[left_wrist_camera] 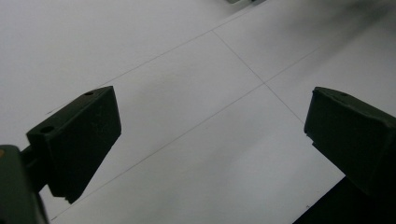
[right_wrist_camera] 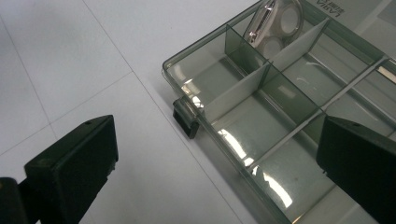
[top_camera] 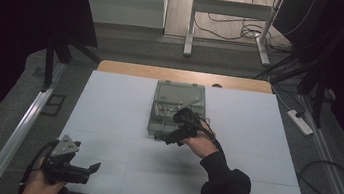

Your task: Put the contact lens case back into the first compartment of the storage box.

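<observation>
Left tongs (top_camera: 81,166) near front edge of white desk (top_camera: 106,118), jaws spread wide, nothing between them, idle. Farther in, right tongs (top_camera: 167,137) at near edge of clear box (top_camera: 178,109) at desk centre, jaws spread, nothing held. Small latch (right_wrist_camera: 187,116) on box's near side, just ahead. Best move, likely: ease in slowly, aim at latch, avoid pushing box away. Metal clip (right_wrist_camera: 261,23) in far compartment.
</observation>
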Demonstrator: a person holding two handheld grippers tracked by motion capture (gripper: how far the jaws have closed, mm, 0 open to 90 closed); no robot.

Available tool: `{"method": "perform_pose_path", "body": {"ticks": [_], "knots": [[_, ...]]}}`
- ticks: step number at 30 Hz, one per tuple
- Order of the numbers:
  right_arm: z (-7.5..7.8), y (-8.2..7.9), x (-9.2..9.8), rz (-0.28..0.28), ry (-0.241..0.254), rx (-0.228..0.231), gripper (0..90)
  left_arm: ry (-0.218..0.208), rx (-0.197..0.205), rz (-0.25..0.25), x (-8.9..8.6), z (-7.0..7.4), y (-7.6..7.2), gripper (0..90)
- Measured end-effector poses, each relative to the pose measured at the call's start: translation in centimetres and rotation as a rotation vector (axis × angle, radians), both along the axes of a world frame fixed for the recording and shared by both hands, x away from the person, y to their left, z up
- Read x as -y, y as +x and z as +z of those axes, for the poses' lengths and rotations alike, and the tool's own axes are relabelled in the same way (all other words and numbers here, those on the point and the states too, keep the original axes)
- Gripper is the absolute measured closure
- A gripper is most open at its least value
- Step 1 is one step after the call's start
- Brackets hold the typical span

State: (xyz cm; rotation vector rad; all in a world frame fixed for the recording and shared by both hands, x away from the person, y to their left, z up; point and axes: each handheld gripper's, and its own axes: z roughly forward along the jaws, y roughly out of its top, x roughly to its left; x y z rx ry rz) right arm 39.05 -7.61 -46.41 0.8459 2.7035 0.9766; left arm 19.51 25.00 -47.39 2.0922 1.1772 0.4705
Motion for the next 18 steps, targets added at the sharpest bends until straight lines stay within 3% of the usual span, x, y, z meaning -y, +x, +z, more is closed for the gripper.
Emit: {"method": "perform_pose_path", "body": {"ticks": [18], "knots": [[0.5,-1.4,2.7,-0.017,0.011,-0.005,0.0,0.000,0.000,-0.001,0.0,0.0,0.0,3.7]]}}
